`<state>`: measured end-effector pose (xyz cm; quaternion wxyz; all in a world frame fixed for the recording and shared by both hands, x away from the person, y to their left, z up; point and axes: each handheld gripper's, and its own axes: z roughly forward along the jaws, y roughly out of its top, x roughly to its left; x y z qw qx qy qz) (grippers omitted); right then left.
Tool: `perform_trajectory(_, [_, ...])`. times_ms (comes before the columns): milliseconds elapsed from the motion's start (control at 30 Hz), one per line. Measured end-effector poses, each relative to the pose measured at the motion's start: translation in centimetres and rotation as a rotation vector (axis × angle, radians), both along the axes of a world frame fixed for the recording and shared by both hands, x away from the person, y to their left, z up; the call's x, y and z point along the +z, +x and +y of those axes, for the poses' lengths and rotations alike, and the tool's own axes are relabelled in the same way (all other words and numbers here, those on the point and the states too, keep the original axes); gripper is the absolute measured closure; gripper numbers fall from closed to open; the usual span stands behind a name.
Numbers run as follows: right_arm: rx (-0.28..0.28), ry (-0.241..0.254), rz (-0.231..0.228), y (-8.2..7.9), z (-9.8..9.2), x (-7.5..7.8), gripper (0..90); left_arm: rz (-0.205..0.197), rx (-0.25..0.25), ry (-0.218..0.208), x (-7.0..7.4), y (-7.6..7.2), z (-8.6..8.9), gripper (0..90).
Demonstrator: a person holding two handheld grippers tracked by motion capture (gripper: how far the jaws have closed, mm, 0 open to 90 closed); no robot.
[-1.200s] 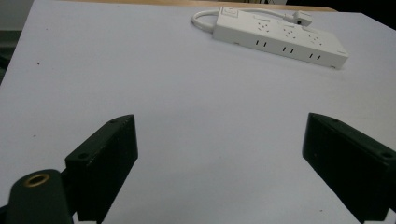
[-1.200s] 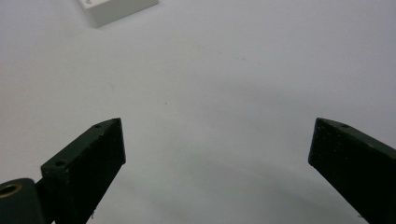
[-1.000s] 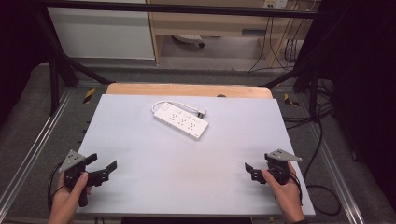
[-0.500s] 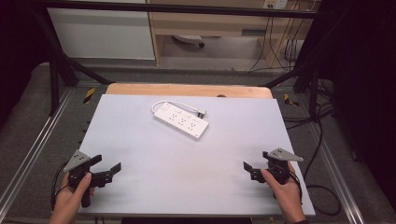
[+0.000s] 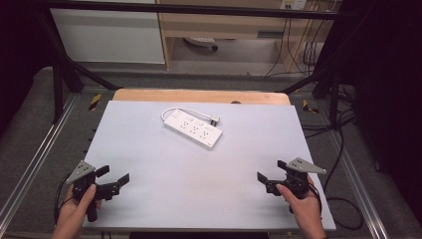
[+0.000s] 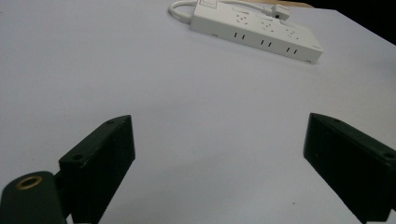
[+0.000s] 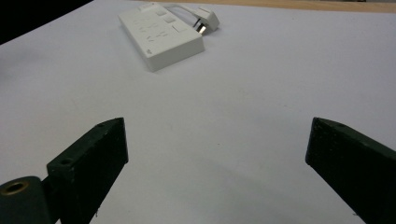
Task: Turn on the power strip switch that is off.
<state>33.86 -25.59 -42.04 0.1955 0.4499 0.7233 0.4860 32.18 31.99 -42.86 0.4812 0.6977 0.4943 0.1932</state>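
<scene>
This looks like a lab or test workshop. A plain white bench (image 5: 149, 209) sits inside a dark metal frame (image 5: 59, 74) with aluminium rails (image 5: 30, 169) along its sides. Loose cables (image 5: 343, 149) trail over the grey carpeted floor (image 5: 20, 134), and bare wooden shelving (image 5: 224, 25) stands behind.

Each hand grips a claw low at the near corners, the left claw (image 5: 112, 178) and right claw (image 5: 271, 172) both spread wide, pointing inward.
</scene>
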Motion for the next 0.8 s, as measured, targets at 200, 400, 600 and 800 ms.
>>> perform_trajectory(200, [0.009,-0.008,-0.014,-0.3,0.6,1.1,5.1,0.001,-0.004,-0.003,0.0,0.0,-0.1,8.6])
perform_trajectory(400, [0.01,-0.004,-0.042,0.0,1.3,2.6,4.6,0.011,-0.006,0.003,-0.2,-0.1,-0.1,8.2])
perform_trajectory(600, [0.03,-0.007,-0.05,0.8,1.8,3.7,5.1,0.009,-0.011,0.013,-0.2,0.0,-0.2,8.1])
perform_trajectory(800, [0.042,-0.026,-0.044,1.9,2.1,4.3,5.3,0.013,-0.043,0.004,-0.4,0.3,-0.7,8.2])
